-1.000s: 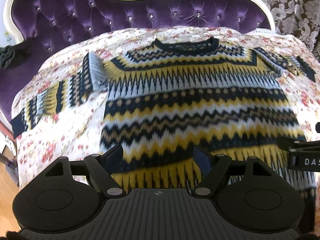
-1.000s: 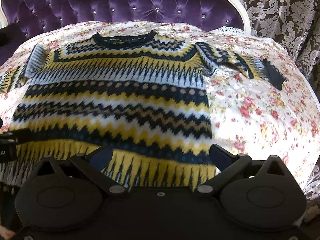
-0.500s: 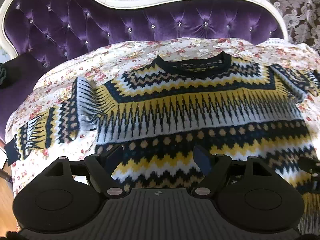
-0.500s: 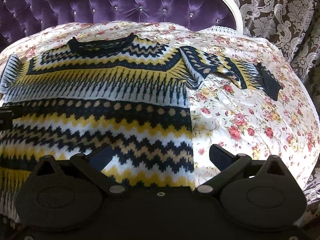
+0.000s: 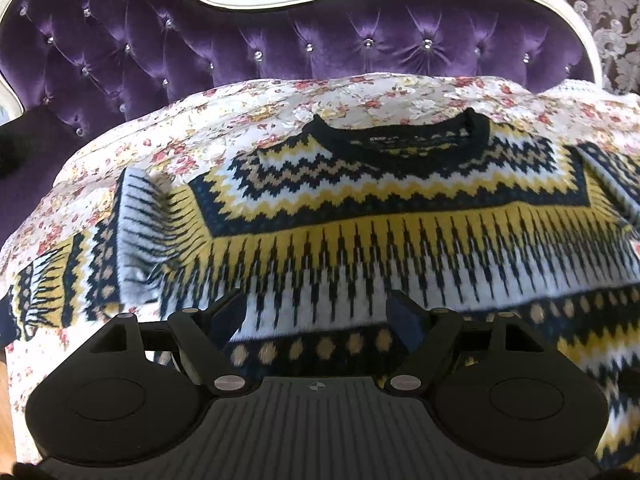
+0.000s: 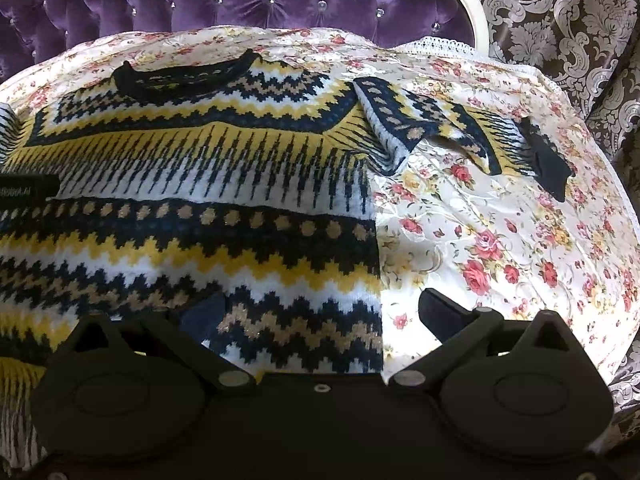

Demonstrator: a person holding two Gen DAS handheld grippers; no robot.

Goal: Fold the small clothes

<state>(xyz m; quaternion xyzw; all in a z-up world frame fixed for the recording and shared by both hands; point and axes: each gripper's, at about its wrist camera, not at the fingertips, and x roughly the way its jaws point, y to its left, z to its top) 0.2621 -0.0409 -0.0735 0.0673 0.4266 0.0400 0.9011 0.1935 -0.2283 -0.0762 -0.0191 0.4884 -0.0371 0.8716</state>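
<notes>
I have a patterned sweater [image 5: 360,216] lying flat and face up on the floral cover [image 6: 500,240] of a purple sofa [image 5: 280,48], collar [image 5: 400,140] toward the backrest and both sleeves spread out to the sides. My left gripper [image 5: 318,312] hangs over the chest of the sweater near its left shoulder, jaws wide and nothing between them. My right gripper [image 6: 320,312] hangs over the right side edge of the body, one finger above the knit and the other above the bare cover, also wide and empty. I judge that folding has not started: nothing is doubled over yet, and I am at the reaching stage. The right sleeve [image 6: 460,132] lies a little rumpled, well apart from my right gripper; the left sleeve [image 5: 72,272] runs off toward the cover's edge. Next I probably need to go to a sleeve or shoulder on each side, pinch the knit and bring it across the body, lifting enough that the thick knit does not drag and bunch
</notes>
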